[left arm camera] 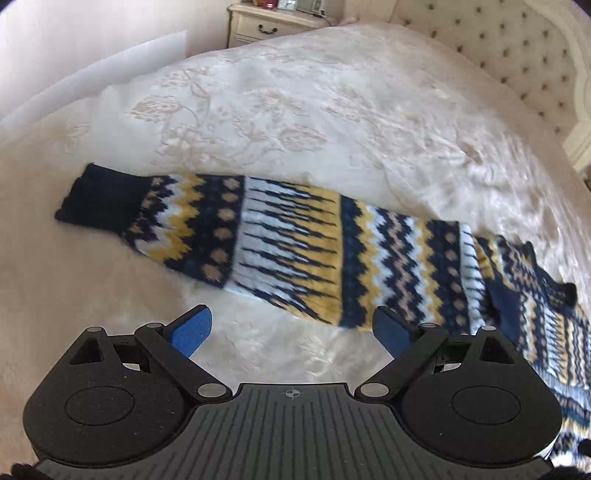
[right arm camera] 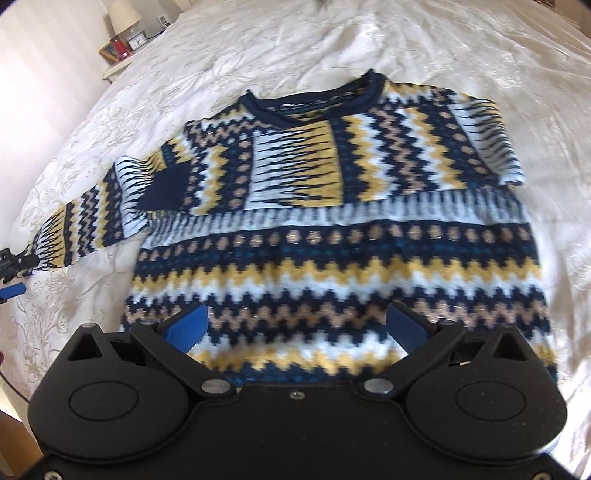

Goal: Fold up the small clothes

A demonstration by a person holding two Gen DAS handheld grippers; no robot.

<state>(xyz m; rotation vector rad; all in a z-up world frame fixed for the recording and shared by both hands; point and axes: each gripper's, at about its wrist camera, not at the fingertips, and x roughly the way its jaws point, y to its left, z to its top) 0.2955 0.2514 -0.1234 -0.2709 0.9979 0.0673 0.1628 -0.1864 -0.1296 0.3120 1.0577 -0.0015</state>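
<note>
A knitted sweater (right arm camera: pixel 332 236) in navy, yellow, white and tan zigzag bands lies flat on the bed. Its right sleeve is folded across the chest, with the navy cuff (right arm camera: pixel 164 188) near the left side. Its left sleeve (left arm camera: pixel 288 247) stretches out straight, ending in a navy cuff (left arm camera: pixel 99 197). My left gripper (left arm camera: pixel 291 326) is open and empty, just short of the middle of that sleeve. My right gripper (right arm camera: pixel 295 325) is open and empty above the sweater's lower body. The left gripper's tip also shows in the right wrist view (right arm camera: pixel 13 266) at the sleeve's end.
A cream embroidered bedspread (left arm camera: pixel 295 103) covers the bed. A tufted headboard (left arm camera: pixel 517 44) stands at the far right. A nightstand (left arm camera: pixel 266 22) with small items and a lamp (right arm camera: pixel 123 16) stands beside the bed.
</note>
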